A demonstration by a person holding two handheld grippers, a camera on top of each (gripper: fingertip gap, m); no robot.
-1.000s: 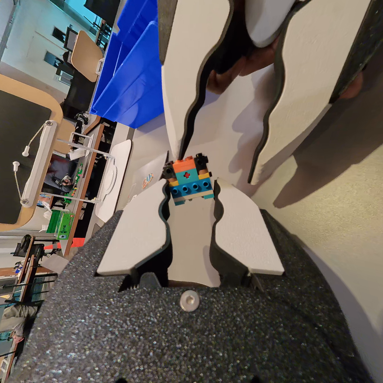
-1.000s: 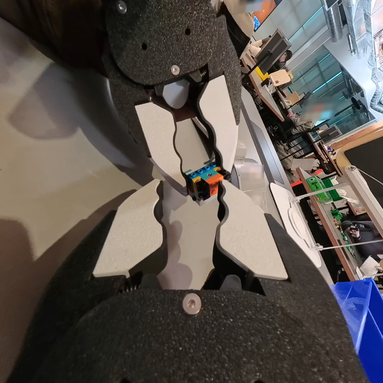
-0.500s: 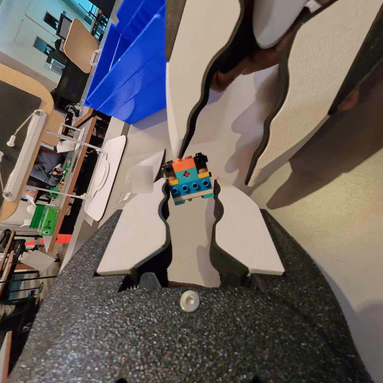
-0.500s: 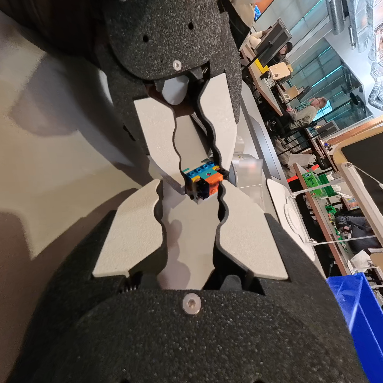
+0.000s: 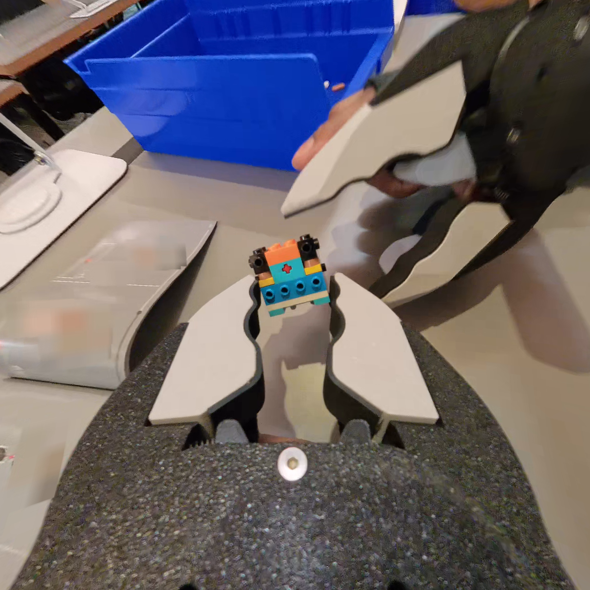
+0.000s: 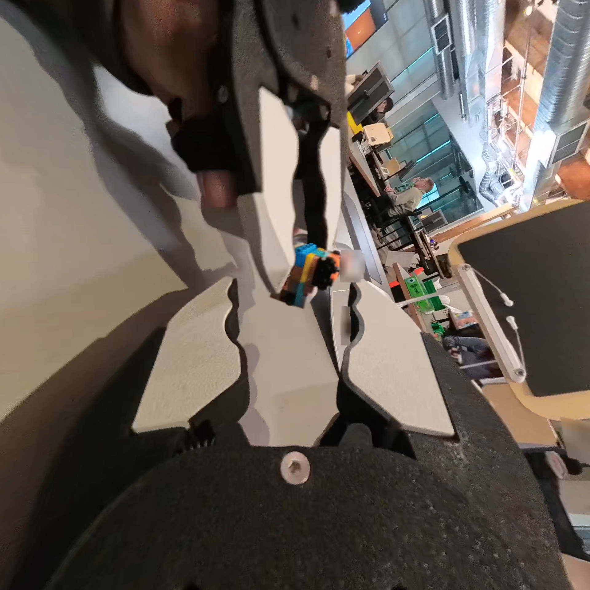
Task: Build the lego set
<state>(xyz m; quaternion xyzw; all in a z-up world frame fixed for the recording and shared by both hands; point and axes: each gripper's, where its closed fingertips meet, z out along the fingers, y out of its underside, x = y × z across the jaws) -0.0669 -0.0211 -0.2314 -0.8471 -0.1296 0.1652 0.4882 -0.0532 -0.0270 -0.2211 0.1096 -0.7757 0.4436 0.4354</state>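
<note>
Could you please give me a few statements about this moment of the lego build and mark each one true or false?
1. The left tool is shut on the lego block. True.
2. The right tool is also clamped on the lego block. False: its fingers are spread wide and it is clear of the block.
3. A blue bin stands on the table beyond the block. True.
4. The lego block lies on the table. False: it is held up between the left tool's fingertips.
5. The block's upper part is orange, with black pieces at its corners. True.
</note>
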